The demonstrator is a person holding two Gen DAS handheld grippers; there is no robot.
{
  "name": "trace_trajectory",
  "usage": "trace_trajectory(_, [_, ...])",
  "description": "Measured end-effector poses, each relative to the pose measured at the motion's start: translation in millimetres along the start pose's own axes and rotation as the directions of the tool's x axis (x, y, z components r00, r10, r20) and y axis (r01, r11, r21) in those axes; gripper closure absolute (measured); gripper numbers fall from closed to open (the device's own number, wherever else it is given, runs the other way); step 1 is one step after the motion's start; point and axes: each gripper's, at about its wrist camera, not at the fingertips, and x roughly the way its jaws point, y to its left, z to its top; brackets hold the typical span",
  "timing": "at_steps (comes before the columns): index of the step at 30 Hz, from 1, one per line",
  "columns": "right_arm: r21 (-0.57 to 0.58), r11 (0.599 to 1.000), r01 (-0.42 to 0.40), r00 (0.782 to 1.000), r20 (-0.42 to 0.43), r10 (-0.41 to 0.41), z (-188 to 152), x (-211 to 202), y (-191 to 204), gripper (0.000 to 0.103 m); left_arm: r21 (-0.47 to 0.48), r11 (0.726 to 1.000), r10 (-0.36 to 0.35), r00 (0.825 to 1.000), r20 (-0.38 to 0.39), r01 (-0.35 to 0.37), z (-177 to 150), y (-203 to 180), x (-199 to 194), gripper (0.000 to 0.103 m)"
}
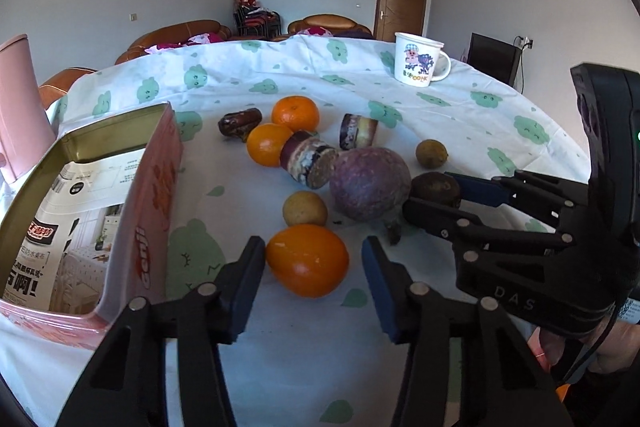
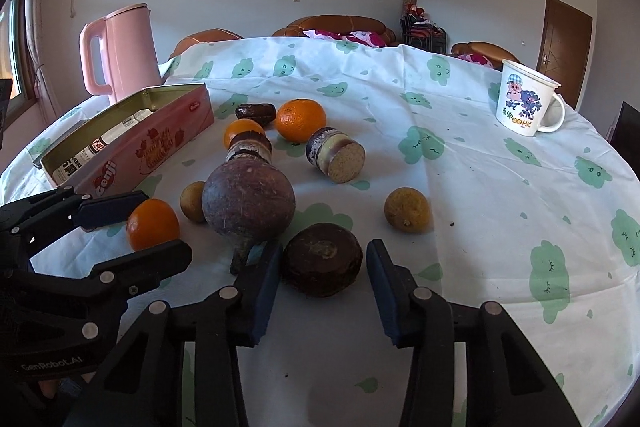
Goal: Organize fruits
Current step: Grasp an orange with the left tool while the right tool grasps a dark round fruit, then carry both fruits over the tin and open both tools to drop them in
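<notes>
My left gripper (image 1: 314,259) is open with its fingers on either side of the nearest orange (image 1: 307,259), which rests on the table. My right gripper (image 2: 323,259) is open around a dark brown round fruit (image 2: 322,259), also on the table; this gripper shows in the left wrist view (image 1: 434,193) too. A large purple round root (image 2: 248,205) lies just left of it. Two more oranges (image 2: 301,119) (image 2: 241,131), two cut purple-skinned pieces (image 2: 336,155), two small yellowish fruits (image 2: 407,215) and a dark date-like fruit (image 2: 255,111) lie scattered. An open pink tin (image 2: 132,143) stands at the left.
A pink kettle (image 2: 118,53) stands behind the tin. A white cartoon mug (image 2: 528,103) stands at the far right of the round table with its cloud-print cloth (image 2: 500,195). Sofas and a door lie beyond.
</notes>
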Motion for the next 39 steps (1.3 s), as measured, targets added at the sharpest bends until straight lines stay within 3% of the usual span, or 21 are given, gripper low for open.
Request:
trace_trajectory(10, [0.035,0.999,-0.01,0.999,0.048,0.008,0.8,-10.3,-7.7,0.062,-0.007,1.0,-0.022,0.999,0.033,0.023,-2.9,4.8,-5.8,0.063])
trace_trajectory(19, [0.033,0.999,-0.025,0.99,0.142,0.02,4.0,-28.2,-2.6,0.063,0.003,1.0,0.015,0.993,0.117,-0.016,1.7,7.7,-21.9,0.064])
trace_trajectory(39, [0.012,0.996,-0.086,0.938,0.338,0.077,12.6,-64.6,10.0,0.063,-0.008,0.995,0.097,0.95,0.296,-0.099,7.9,12.3,-58.1,0.064])
